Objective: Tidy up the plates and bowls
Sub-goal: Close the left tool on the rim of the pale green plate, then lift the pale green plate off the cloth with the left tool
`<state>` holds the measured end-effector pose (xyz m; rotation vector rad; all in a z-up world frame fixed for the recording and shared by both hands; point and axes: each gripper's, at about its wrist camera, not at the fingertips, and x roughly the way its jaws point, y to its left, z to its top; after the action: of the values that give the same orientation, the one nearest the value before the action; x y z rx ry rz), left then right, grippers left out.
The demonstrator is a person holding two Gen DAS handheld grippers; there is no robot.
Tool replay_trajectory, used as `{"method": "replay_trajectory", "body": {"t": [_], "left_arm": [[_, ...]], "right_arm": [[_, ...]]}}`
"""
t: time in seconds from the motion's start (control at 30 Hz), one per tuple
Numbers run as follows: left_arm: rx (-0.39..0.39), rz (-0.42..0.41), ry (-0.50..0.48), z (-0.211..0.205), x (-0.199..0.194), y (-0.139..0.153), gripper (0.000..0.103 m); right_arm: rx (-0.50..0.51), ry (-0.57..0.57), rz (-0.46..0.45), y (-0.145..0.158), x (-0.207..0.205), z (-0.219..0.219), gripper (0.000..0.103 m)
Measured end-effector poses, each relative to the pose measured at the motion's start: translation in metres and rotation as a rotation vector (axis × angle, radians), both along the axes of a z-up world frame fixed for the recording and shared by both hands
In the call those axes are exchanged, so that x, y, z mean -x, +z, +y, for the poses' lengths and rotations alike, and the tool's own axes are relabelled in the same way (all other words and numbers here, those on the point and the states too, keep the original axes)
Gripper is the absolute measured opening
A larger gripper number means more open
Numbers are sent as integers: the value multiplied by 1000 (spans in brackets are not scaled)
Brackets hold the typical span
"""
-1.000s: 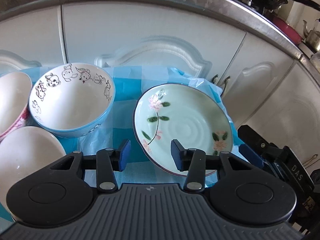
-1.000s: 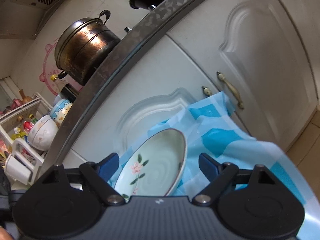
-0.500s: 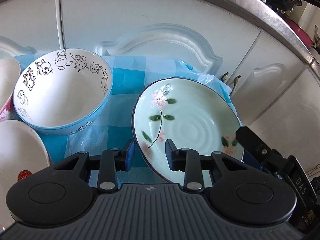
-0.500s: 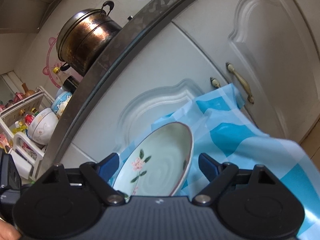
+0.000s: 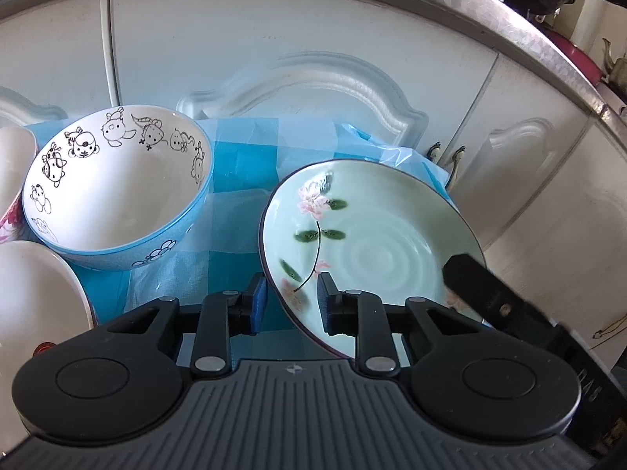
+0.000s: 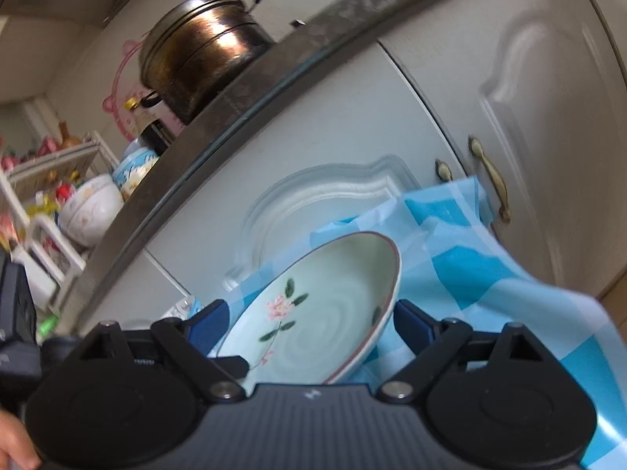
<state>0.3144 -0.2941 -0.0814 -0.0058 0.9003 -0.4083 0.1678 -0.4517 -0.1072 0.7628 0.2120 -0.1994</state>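
Note:
A pale green plate with pink flowers point(image 5: 376, 250) is tilted up off the blue checked cloth point(image 5: 243, 164). My left gripper point(image 5: 292, 301) is shut on its near-left rim, one pad under and one over. My right gripper point(image 6: 309, 325) is open, its fingers on either side of the same plate point(image 6: 321, 313) without touching it; one of its fingers shows in the left wrist view point(image 5: 470, 278) over the plate's right edge. A white bowl with cartoon animals and a blue outside point(image 5: 117, 192) stands to the left.
Two more white bowls point(image 5: 31, 297) sit at the far left edge. White cabinet doors point(image 5: 274, 39) rise right behind the cloth, with brass handles point(image 6: 490, 176). On the counter above stand a metal pot point(image 6: 207, 51) and a dish rack point(image 6: 51, 211).
My left gripper closed on the plate's rim and lifted that side, tilting the plate. My right gripper moved in closer around the plate's other side.

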Motion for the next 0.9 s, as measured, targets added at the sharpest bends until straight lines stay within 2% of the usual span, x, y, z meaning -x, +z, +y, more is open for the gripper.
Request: {"method": "replay_trajectory", "body": {"t": [0.4, 0.53, 0.9], "left_arm": [[32, -32, -40, 9, 21, 18, 22], [56, -2, -42, 13, 25, 21, 22], [89, -42, -75, 40, 66, 39, 22]], "right_arm": [[100, -18, -1, 9, 21, 15, 91], [132, -22, 4, 16, 30, 23, 91], [232, -3, 16, 33, 62, 60, 91]]}}
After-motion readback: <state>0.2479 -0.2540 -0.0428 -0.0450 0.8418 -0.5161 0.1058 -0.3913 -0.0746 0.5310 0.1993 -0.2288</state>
